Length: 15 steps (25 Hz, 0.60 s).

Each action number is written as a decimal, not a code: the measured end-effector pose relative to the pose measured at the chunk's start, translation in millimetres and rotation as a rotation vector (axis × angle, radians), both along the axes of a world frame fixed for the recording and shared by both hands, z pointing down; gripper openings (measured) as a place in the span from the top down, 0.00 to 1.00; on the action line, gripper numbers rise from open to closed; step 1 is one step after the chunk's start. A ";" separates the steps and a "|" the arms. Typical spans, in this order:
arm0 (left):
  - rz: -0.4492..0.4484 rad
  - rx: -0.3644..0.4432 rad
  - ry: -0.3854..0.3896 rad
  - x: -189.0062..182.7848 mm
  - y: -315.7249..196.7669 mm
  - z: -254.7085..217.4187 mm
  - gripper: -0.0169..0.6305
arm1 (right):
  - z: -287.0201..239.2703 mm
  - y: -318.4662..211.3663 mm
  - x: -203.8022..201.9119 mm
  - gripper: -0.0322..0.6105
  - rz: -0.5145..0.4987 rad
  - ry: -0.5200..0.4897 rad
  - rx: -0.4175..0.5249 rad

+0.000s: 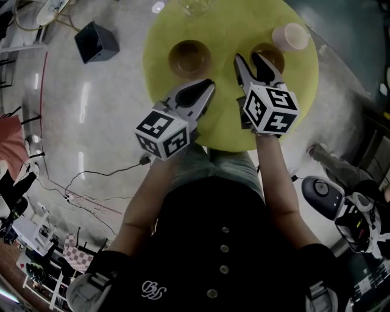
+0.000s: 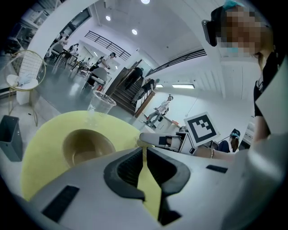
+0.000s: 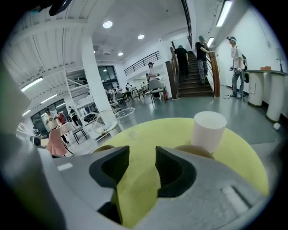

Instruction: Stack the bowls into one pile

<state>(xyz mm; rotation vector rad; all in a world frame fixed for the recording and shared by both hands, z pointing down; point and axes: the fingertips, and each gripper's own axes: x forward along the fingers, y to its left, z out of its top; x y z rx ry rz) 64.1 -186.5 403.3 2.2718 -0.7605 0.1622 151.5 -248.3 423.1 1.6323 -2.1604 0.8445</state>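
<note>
Round yellow surface (image 1: 225, 30) seen from above; a black box (image 1: 96, 41) stands on the floor to its far left. The left bowl (image 1: 189, 58), brown and empty, sits left of centre, with a clear cup (image 1: 196, 6) at the far edge beyond it. The left tool (image 1: 209, 87) hovers near of this bowl, apart from it, jaws together and holding nothing. The right tool (image 1: 247, 58) has its jaws apart with only bare surface between them, its tips over the near rim of the right bowl (image 1: 277, 58). A white cup (image 1: 290, 36) stands just beyond that bowl. The two bowls lie well apart, unstacked.
</note>
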 end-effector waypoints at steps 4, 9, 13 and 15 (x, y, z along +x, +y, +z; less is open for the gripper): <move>0.019 0.013 0.005 31.4 3.3 -3.5 0.92 | -7.0 7.3 41.9 0.67 0.037 -0.002 0.005; 0.031 0.027 0.006 72.9 7.4 -5.9 0.92 | -2.0 21.5 101.4 0.67 0.095 0.008 -0.012; 0.018 0.023 -0.002 90.8 7.6 -2.7 0.92 | 8.4 26.7 128.9 0.68 0.113 -0.007 -0.042; 0.006 0.017 -0.008 95.1 8.2 -0.2 0.92 | 13.3 27.3 133.2 0.68 0.105 -0.022 -0.056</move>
